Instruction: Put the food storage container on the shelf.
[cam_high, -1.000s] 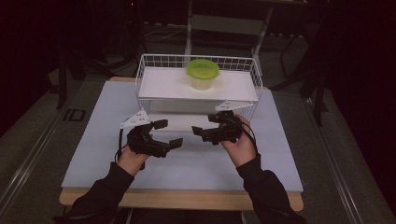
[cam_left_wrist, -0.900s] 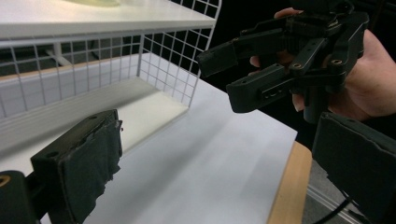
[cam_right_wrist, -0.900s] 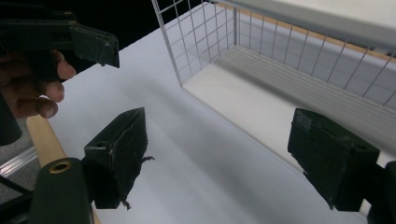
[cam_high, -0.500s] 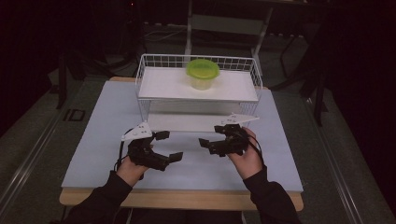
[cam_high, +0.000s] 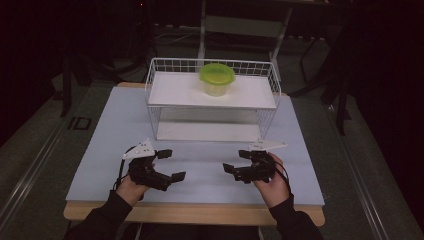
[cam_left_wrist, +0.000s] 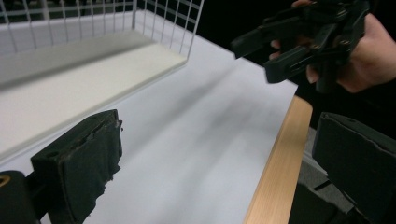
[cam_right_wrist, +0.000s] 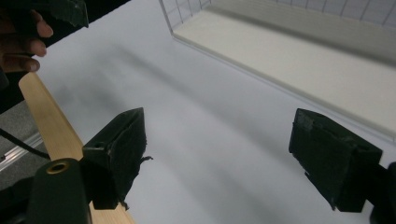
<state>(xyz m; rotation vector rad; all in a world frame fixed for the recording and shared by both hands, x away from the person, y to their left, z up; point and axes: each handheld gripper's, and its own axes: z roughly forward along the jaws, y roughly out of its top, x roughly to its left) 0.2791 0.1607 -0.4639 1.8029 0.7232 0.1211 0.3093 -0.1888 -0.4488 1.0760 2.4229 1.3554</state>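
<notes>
Currently both grippers hover low over the bench's near edge, well apart, tips facing each other. Left gripper (cam_high: 167, 165): jaws spread wide, nothing between them. Right gripper (cam_high: 236, 161): same, jaws released and empty. White wire rack (cam_high: 165, 107) stands at the bench's far edge, well apart from both. Green-lidded container (cam_high: 217, 79) sits on the rack's top shelf, near its back edge, right of centre.

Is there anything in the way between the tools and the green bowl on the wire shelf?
Yes. The green-lidded bowl sits on the top level of the white wire shelf, behind a low wire rail. The left tool and right tool are open over bare table in front, so they must reach over that rail.
</notes>
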